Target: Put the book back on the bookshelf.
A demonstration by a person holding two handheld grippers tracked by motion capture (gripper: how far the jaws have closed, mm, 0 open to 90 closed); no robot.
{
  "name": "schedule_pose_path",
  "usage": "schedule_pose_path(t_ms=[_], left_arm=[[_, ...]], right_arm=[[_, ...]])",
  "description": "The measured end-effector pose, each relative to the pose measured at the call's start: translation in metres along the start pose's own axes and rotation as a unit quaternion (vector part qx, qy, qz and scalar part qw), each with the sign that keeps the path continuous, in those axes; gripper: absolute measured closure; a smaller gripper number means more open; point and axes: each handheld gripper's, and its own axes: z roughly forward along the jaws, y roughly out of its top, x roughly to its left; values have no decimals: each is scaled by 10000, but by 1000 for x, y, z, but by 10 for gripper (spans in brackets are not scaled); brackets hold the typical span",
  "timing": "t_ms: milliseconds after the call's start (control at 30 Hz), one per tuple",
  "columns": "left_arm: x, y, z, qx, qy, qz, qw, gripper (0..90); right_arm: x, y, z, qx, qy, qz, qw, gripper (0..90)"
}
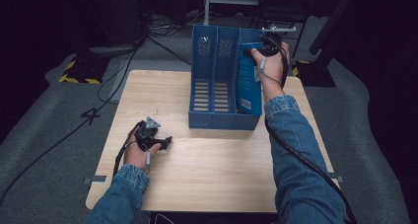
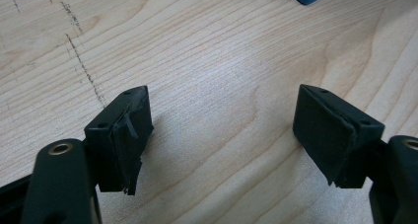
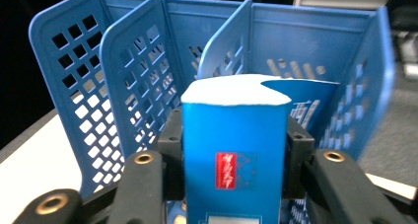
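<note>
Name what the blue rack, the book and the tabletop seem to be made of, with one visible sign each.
Rack: probably moulded plastic, matt blue, with punched slots and grid holes.
Book: likely glossy card cover and paper, with a white page edge on top.
Tabletop: wood or wood-look laminate; pale grain lines, smooth.

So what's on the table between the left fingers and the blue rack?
Nothing. In the high view, only bare wooden table lies between the left gripper and the blue rack.

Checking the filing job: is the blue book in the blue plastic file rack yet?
Yes: blue book stands upright in blue plastic file rack's rightmost slot.
</note>
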Motion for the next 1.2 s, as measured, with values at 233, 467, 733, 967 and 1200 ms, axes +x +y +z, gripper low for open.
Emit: schedule_pose_path(t_ms=[233,467,733,967,1200], left_arm=[[0,0,0,11,5,20,10000,233],[0,0,0,14,14,22,10000,233],[0,0,0,6,11,18,10000,233],[0,0,0,1,4,13,10000,233],[0,0,0,0,-6,1,10000,233]], right_arm=[[2,6,16,270,-143,213,9993,540],[7,10,11,409,-393,-115,9983,608],[0,-1,-49,-921,-280,5,9954,611],[1,-2,-46,-1764,-348,-59,9837,611],[10,-23,-6,-1757,-206,-497,9830,601]])
